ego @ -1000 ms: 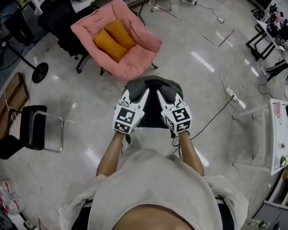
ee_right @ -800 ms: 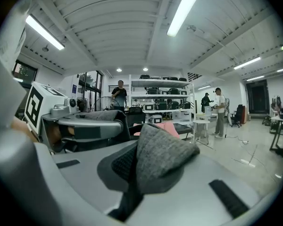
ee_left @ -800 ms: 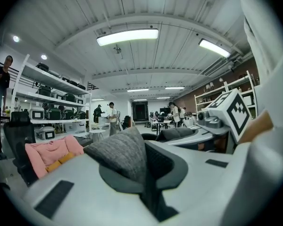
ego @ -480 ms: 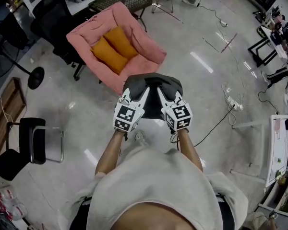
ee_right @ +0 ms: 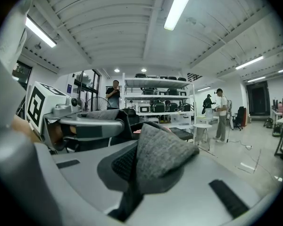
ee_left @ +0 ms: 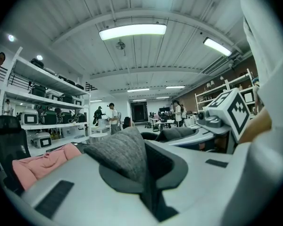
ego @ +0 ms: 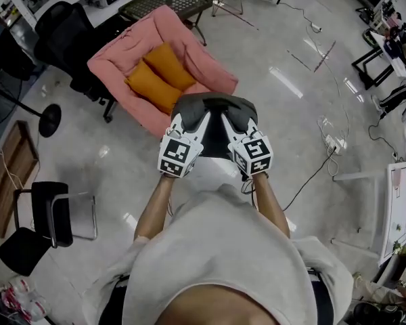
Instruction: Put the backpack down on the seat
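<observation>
A big room with a shiny grey floor (ego: 291,114) is seen from above. Shelves and people can be seen far off in the gripper views. A pink chair (ego: 203,59) with two orange cushions (ego: 164,76) is stood on that floor.

The backpack (ego: 213,107), grey and black, is held up in the air in front of the person. It is pinched by the left gripper (ego: 191,122) and the right gripper (ego: 235,122), one on each side of its top. Each is squeezed tight on a fold of grey cloth, as is shown in both gripper views.

A second ago the backpack was well apart from the pink chair. Now it has been carried near, and its far edge is seen over the front of the seat. It has not yet been put down. It is judged that it must be carried a bit further, over the cushions, and then lowered.
</observation>
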Tool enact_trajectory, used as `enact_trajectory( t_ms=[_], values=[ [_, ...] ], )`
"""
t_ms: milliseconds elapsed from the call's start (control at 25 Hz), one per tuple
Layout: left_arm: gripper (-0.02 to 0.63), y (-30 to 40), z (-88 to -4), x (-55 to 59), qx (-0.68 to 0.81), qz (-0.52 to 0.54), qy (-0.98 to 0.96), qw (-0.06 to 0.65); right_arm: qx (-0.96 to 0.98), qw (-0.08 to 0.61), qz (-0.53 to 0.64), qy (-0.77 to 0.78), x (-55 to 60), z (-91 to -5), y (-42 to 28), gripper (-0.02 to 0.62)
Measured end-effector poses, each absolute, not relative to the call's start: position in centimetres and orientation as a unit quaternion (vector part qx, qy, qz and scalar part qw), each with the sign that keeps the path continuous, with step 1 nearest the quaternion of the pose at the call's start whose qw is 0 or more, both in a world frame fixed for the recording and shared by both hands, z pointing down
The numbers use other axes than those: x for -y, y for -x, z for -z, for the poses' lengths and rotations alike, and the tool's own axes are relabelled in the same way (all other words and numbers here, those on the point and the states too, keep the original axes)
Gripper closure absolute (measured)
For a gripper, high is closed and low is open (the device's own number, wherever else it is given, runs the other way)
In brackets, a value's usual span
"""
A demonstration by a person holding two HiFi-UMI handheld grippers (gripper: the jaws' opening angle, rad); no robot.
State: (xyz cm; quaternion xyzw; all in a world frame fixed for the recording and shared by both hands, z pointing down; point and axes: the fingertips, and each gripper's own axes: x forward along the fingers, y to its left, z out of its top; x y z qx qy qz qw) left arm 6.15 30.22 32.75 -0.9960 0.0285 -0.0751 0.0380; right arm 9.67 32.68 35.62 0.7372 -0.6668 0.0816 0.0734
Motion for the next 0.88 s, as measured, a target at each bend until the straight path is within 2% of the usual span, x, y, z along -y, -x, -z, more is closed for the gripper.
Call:
enact_trajectory(
  t_ms=[480,880],
  values=[
    [0.58,-13.5,-35.3,-25.4,-0.024,0.1,0.994,0.036,0.663,0.081,-0.092,-0.738,-27.9,-38.2,-16.8,0.597],
    [0.58,-25.3,-35.5,-17.4,-0.051,0.113,0.992,0.028,0.684,0.056,-0.105,-0.719,-19.8,-38.6,-28.6,0.597]
  ],
)
